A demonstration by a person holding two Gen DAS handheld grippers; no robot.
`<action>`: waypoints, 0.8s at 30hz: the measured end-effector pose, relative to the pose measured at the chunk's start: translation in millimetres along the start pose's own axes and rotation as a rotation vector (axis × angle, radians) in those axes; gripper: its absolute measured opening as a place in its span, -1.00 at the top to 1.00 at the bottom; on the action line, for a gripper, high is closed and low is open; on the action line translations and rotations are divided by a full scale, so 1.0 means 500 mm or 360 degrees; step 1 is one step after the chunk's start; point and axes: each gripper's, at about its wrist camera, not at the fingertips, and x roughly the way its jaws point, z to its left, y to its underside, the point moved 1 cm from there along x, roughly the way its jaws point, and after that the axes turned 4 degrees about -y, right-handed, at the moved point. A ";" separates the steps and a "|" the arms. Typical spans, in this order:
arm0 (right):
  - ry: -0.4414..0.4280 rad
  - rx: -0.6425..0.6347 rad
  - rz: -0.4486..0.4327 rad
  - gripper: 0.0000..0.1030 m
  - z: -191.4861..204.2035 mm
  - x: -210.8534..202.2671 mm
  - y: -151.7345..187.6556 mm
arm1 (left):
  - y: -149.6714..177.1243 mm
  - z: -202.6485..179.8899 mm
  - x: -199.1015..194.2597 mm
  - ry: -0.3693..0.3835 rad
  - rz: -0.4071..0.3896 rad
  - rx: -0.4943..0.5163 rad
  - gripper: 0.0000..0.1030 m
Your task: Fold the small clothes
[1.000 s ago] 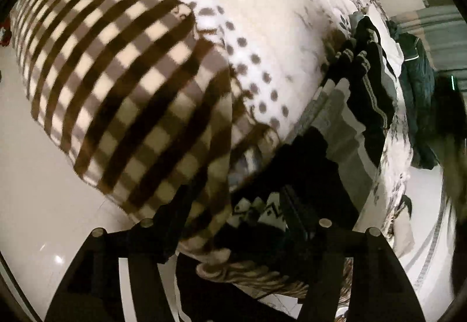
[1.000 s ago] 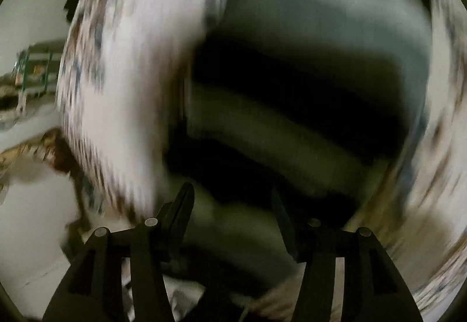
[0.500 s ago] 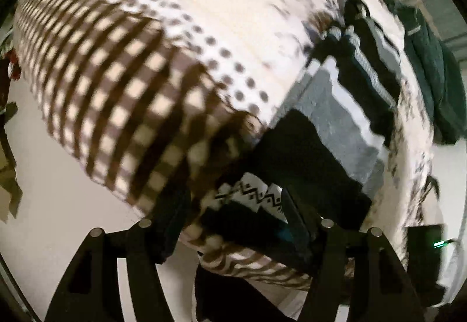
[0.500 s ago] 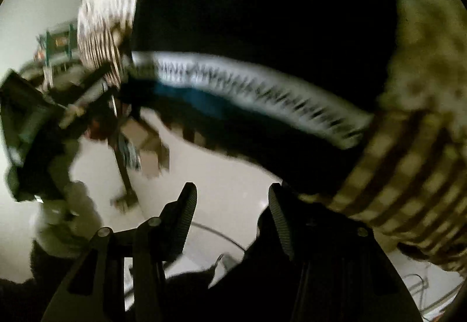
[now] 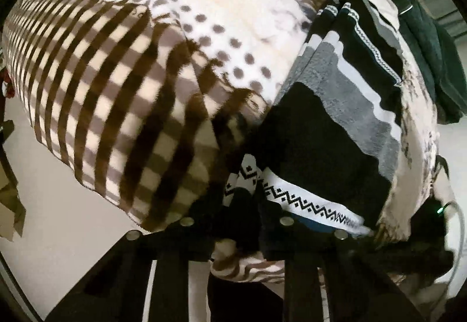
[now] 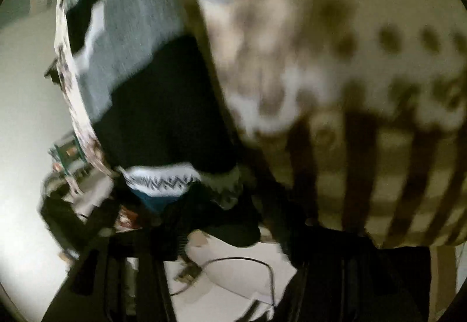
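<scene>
Left wrist — claw [image 5: 248,214] at sweater [image 5: 315,147] hem

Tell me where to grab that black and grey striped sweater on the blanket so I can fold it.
Take the striped sweater by its white zigzag hem band, probably near the band's corners, coming in from the near side. The band lies flat right at the near edge of the checked blanket, so fingers should slip under it there.
</scene>
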 end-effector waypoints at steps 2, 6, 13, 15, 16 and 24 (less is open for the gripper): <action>0.0003 -0.0058 0.0029 0.69 -0.011 0.014 0.042 | -0.002 0.003 -0.005 0.0012 0.0001 0.0012 0.65; 0.0002 -0.0092 0.0057 0.70 -0.018 0.011 0.057 | 0.000 0.006 -0.015 0.0054 0.0010 0.0033 0.65; 0.0000 -0.0268 0.0123 0.10 0.015 -0.060 0.001 | 0.002 0.064 -0.033 0.0204 0.0072 -0.0113 0.53; -0.0051 -0.0231 0.0042 -0.03 0.005 -0.080 -0.026 | -0.003 0.070 -0.028 0.0174 0.0099 -0.0109 0.45; -0.0073 -0.0195 0.0035 -0.04 0.000 -0.078 -0.043 | -0.005 0.063 -0.025 0.0141 0.0097 -0.0094 0.35; -0.0131 -0.0241 0.0194 0.64 -0.006 0.029 -0.032 | -0.051 0.058 -0.039 -0.0036 -0.0026 -0.0055 -0.54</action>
